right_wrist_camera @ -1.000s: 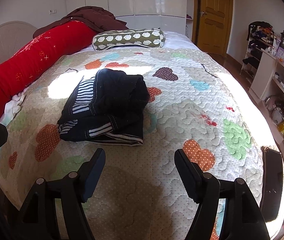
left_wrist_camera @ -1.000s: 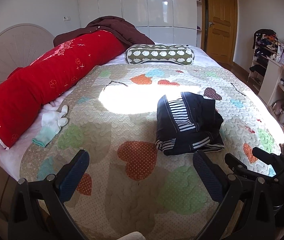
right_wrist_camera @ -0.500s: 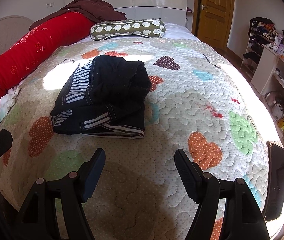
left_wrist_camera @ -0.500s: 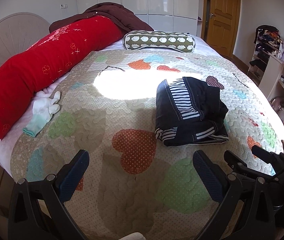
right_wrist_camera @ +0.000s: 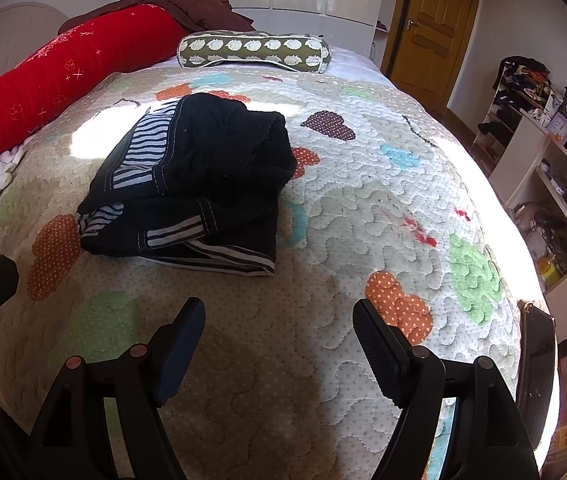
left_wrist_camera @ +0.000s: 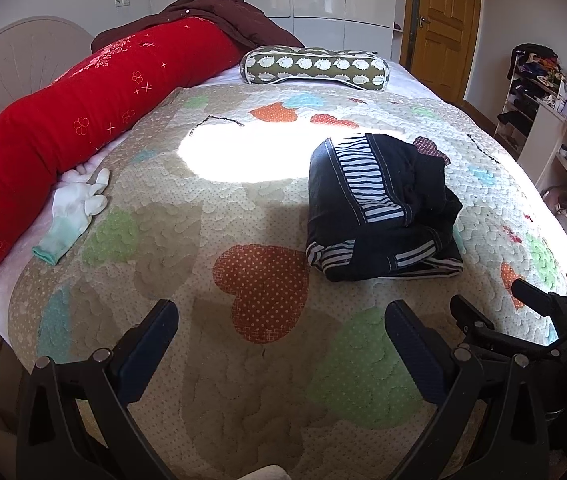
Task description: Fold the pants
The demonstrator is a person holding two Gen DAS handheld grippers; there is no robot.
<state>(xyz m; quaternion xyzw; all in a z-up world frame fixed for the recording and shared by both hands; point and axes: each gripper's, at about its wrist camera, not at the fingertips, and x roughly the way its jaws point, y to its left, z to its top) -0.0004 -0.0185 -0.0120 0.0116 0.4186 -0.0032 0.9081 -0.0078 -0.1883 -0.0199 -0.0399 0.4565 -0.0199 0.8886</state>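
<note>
The dark navy pants [left_wrist_camera: 379, 208] with blue-and-white striped panels lie in a rumpled heap on the quilted bedspread [left_wrist_camera: 243, 360]. They also show in the right wrist view [right_wrist_camera: 195, 184], left of centre. My left gripper [left_wrist_camera: 281, 320] is open and empty, above the quilt, near and left of the heap. My right gripper [right_wrist_camera: 279, 320] is open and empty, just short of the heap's near edge. The right gripper also shows at the right edge of the left wrist view [left_wrist_camera: 531, 312].
A long red bolster [left_wrist_camera: 83, 120] lies along the bed's left side, with a white glove [left_wrist_camera: 75, 208] beside it. A green patterned pillow [left_wrist_camera: 315, 68] lies at the far end. Shelves [right_wrist_camera: 543, 168] stand right of the bed. A dark phone [right_wrist_camera: 535, 360] lies at the quilt's right edge.
Both grippers have moved forward and lower toward the pants, which now look larger. Both stay open. The pants have not moved.
</note>
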